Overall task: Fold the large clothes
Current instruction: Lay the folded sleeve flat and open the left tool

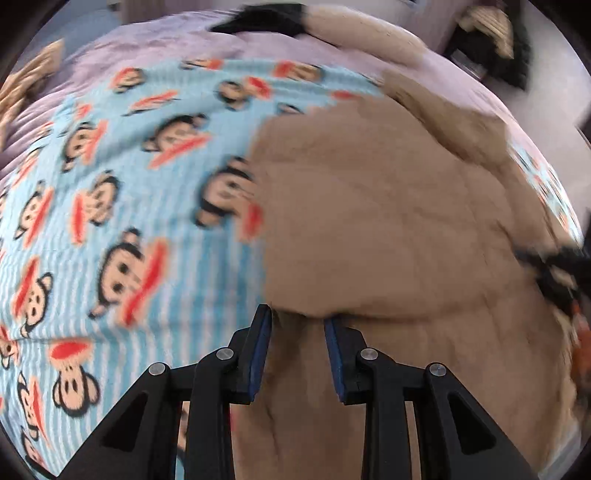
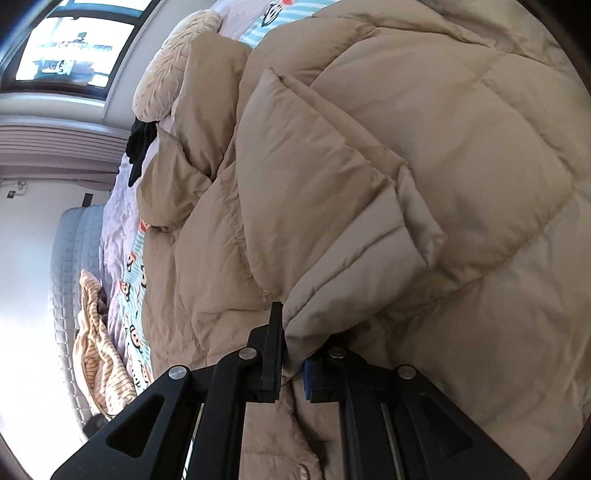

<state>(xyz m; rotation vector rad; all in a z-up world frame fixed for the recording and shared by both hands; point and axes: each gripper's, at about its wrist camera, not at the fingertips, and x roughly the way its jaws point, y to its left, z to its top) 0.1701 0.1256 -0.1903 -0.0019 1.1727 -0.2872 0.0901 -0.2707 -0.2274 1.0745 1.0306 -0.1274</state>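
Note:
A large tan quilted puffer jacket (image 1: pixel 388 221) lies spread on a blue striped monkey-print blanket (image 1: pixel 110 221). My left gripper (image 1: pixel 298 317) hovers at the jacket's near left edge, its jaws apart with only a fold of tan fabric loosely between them; the view is motion-blurred. In the right wrist view the jacket (image 2: pixel 406 166) fills the frame. My right gripper (image 2: pixel 295 332) is shut on a thick folded edge of the jacket, with fabric bunched between the jaws.
The blanket lies on a lilac bedspread (image 1: pixel 147 40). A black garment (image 1: pixel 266 18) and a beige pillow (image 2: pixel 173 55) lie at the bed's far end. A striped orange cloth (image 2: pixel 99 350) lies by the bed edge. A window (image 2: pixel 74 48) is behind.

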